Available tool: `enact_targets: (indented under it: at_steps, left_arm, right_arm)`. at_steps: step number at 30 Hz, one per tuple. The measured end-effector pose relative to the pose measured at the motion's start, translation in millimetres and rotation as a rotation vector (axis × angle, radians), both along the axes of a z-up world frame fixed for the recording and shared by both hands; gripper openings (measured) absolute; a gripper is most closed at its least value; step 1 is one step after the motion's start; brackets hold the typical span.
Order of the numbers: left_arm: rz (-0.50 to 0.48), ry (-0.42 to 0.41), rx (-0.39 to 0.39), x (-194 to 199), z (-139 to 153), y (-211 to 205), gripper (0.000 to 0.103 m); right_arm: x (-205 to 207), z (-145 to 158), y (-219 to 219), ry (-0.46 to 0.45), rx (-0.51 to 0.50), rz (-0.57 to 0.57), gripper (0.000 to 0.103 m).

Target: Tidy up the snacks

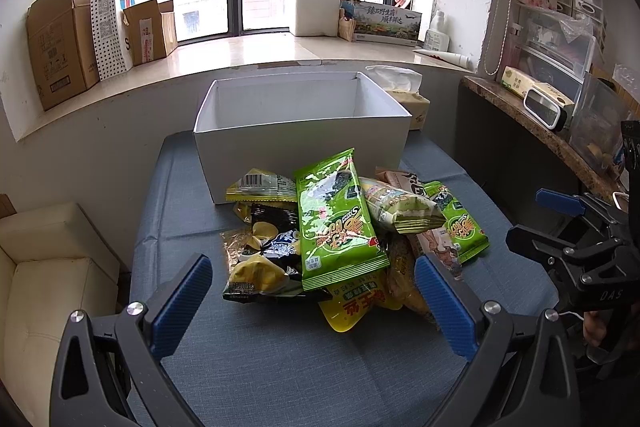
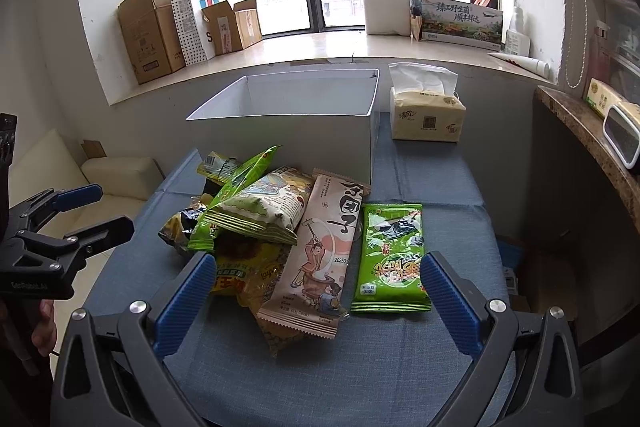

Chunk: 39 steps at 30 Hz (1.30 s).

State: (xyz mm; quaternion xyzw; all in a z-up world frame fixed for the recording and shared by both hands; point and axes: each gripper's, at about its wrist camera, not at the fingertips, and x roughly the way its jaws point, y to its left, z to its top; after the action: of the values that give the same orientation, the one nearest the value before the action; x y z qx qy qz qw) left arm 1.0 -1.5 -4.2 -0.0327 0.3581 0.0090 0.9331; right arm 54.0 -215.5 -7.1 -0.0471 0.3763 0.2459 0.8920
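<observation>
A pile of snack packets lies on the blue-grey table point(image 1: 280, 359) in front of an open white box point(image 1: 300, 143), which looks empty inside. On top lies a green seaweed packet point(image 1: 336, 223); beside it are a black-and-yellow chip bag point(image 1: 268, 255) and a yellow packet point(image 1: 352, 307). In the right wrist view a second green seaweed packet point(image 2: 390, 259) lies flat, next to a long beige packet point(image 2: 320, 255); the white box point(image 2: 288, 131) stands behind. My left gripper point(image 1: 312, 307) is open and empty before the pile. My right gripper point(image 2: 316, 303) is open and empty, its fingers either side of the beige and green packets.
A tissue pack point(image 2: 428, 115) stands right of the box. A cream sofa point(image 1: 48, 267) is at the left. A stone shelf point(image 1: 532, 123) with containers is at the right. The windowsill point(image 1: 240, 55) holds cardboard boxes and bags.
</observation>
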Motion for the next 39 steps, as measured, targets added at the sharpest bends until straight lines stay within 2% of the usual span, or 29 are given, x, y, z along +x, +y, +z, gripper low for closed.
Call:
enact_targets:
  at_steps: [24,29,38,39]
  left_arm:
    - [-0.001,0.003,0.001,0.1,-0.1,0.1,0.103]
    - [0.0,0.009,0.002,0.1,-2.6,1.1,0.103]
    - [0.018,0.024,0.0,-0.6,-8.3,7.3,0.103]
    - [0.02,0.027,-0.001,-0.5,-9.0,8.4,0.103]
  right_arm:
    - [9.1,-11.4,1.7,0.042,0.013,0.002,0.103]
    - [33.0,-36.7,9.5,0.152,0.05,0.024,0.103]
    - [94.0,-96.1,38.4,0.25,-0.052,0.033,0.103]
    - [98.2,-100.7,40.9,0.257,-0.059,0.031,0.1]
